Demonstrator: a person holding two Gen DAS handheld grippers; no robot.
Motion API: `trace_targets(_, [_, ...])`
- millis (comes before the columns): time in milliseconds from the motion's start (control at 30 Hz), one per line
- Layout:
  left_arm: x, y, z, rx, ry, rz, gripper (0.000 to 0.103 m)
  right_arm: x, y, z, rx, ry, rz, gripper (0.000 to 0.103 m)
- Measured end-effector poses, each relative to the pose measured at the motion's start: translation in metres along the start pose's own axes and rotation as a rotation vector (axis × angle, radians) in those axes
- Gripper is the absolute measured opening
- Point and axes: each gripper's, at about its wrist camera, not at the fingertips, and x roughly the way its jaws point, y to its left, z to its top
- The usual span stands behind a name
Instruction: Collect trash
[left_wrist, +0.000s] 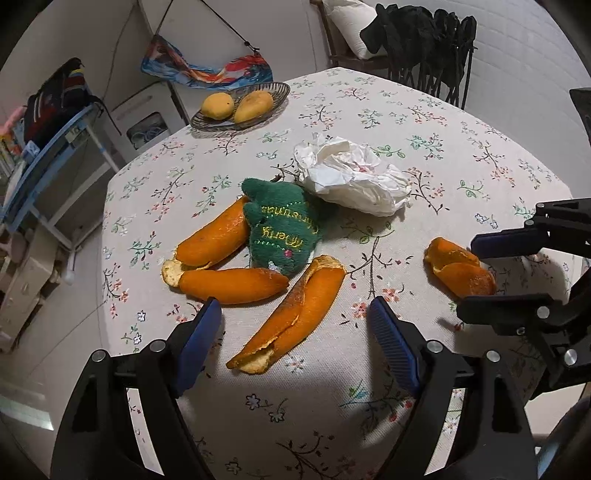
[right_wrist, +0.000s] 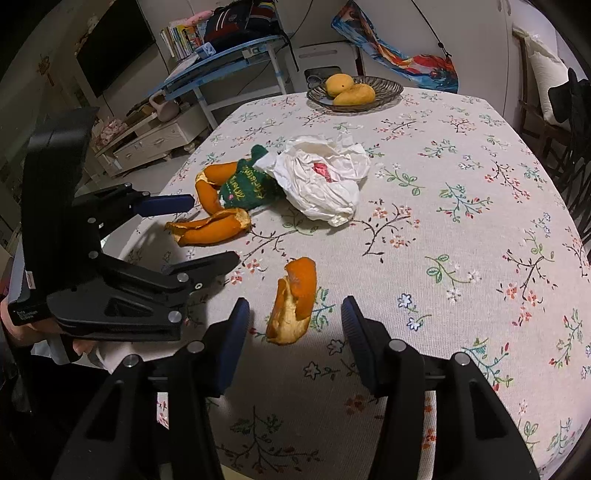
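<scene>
Collection appears not yet begun: every piece of trash lies on the floral tablecloth (left_wrist: 369, 110) and neither tool holds anything. The left gripper (left_wrist: 295, 321) stands released, its jaws spread either side of the long peel (left_wrist: 291, 314), without touching it. The right gripper (right_wrist: 293, 319) is likewise released, its jaws flanking the short curled peel (right_wrist: 295, 299) near the table's edge; contact is not evident. Outstanding items: two further peel strips (left_wrist: 229, 284) beside and partly under a green plush ornament (left_wrist: 284, 229), and a crumpled white paper wad (left_wrist: 354, 177) just beyond it. The ornament, stitched with lettering, is judged not to be trash. A wire basket (left_wrist: 273, 92) with two mangoes sits at the far side, well apart. No bin or bag for the trash shows in either view. The left wrist view alone shows the peel strips separately and the chair draped in dark clothing; the right wrist view alone shows a red mark inside the paper wad, the left tool's body and part of the hand holding it.
</scene>
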Motion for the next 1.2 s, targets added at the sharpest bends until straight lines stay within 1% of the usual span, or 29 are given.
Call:
trace_targets(67, [-0.001, -0.001, 0.0, 0.0, -0.001, 0.008, 0.079, -0.001, 0.001, -0.001, -0.001, 0.0, 0.001, 0.047])
trace_targets(100, [-0.001, -0.001, 0.0, 0.001, -0.002, 0.01, 0.079, -0.001, 0.0, -0.001, -0.002, 0.0, 0.003, 0.044])
trace_targets(167, [-0.001, -0.002, 0.0, -0.002, -0.003, 0.016, 0.079, 0.0, 0.0, -0.002, -0.001, 0.009, 0.014, 0.034])
trace_targets(200, [-0.001, -0.003, 0.0, -0.006, -0.003, 0.013, 0.076, 0.0, 0.001, -0.002, -0.003, 0.008, 0.013, 0.029])
trace_targets(233, [-0.001, -0.003, 0.0, -0.016, -0.002, -0.002, 0.069, 0.0, 0.001, -0.003, -0.005, 0.009, 0.015, 0.027])
trace_targets(267, [-0.002, -0.003, 0.0, -0.024, 0.001, -0.016, 0.066, -0.001, 0.002, -0.003, -0.005, 0.011, 0.018, 0.026])
trace_targets(333, [-0.003, -0.004, 0.0, -0.042, 0.008, -0.042, 0.047, -0.001, 0.002, -0.004, -0.002, 0.011, 0.022, 0.024])
trace_targets(367, [-0.003, -0.005, 0.001, -0.051, 0.012, -0.052, 0.04, -0.001, 0.002, -0.004, -0.001, 0.011, 0.023, 0.024])
trace_targets(400, [-0.003, -0.007, 0.001, -0.057, 0.017, -0.059, 0.03, -0.001, 0.002, -0.005, 0.002, 0.011, 0.026, 0.023])
trace_targets(433, [-0.004, -0.008, 0.001, -0.064, 0.023, -0.061, 0.022, -0.001, 0.001, -0.005, 0.008, 0.011, 0.03, 0.023])
trace_targets(467, [-0.005, -0.01, 0.001, -0.066, 0.027, -0.055, 0.021, -0.002, 0.001, -0.006, 0.012, 0.011, 0.033, 0.023])
trace_targets(533, [-0.006, -0.013, 0.0, -0.078, 0.031, -0.048, 0.02, -0.004, -0.001, -0.007, 0.027, 0.008, 0.042, 0.021])
trace_targets(767, [-0.021, -0.014, -0.01, -0.195, 0.038, -0.092, 0.019, -0.014, -0.003, -0.01, 0.05, -0.014, 0.054, 0.02])
trace_targets(833, [-0.023, -0.015, -0.015, -0.236, 0.05, -0.096, 0.019, -0.017, -0.004, -0.011, 0.054, -0.019, 0.054, 0.019])
trace_targets(900, [-0.022, -0.018, -0.019, -0.248, 0.065, -0.097, 0.02, -0.019, -0.005, -0.012, 0.057, -0.02, 0.052, 0.019])
trace_targets(967, [-0.023, -0.024, -0.021, -0.234, 0.06, -0.079, 0.023, -0.019, -0.006, -0.015, 0.064, -0.017, 0.05, 0.019])
trace_targets(1067, [-0.025, -0.027, -0.022, -0.231, 0.058, -0.065, 0.03, -0.017, -0.007, -0.017, 0.073, -0.004, 0.047, 0.02])
trace_targets(1100, [-0.025, -0.026, -0.022, -0.236, 0.057, -0.058, 0.035, -0.016, -0.007, -0.018, 0.077, -0.001, 0.046, 0.023])
trace_targets(1133, [-0.026, -0.026, -0.022, -0.238, 0.056, -0.052, 0.038, -0.016, -0.007, -0.019, 0.079, 0.0, 0.044, 0.029])
trace_targets(1200, [-0.027, -0.025, -0.024, -0.245, 0.055, -0.035, 0.039, -0.015, -0.006, -0.019, 0.072, -0.002, 0.036, 0.03])
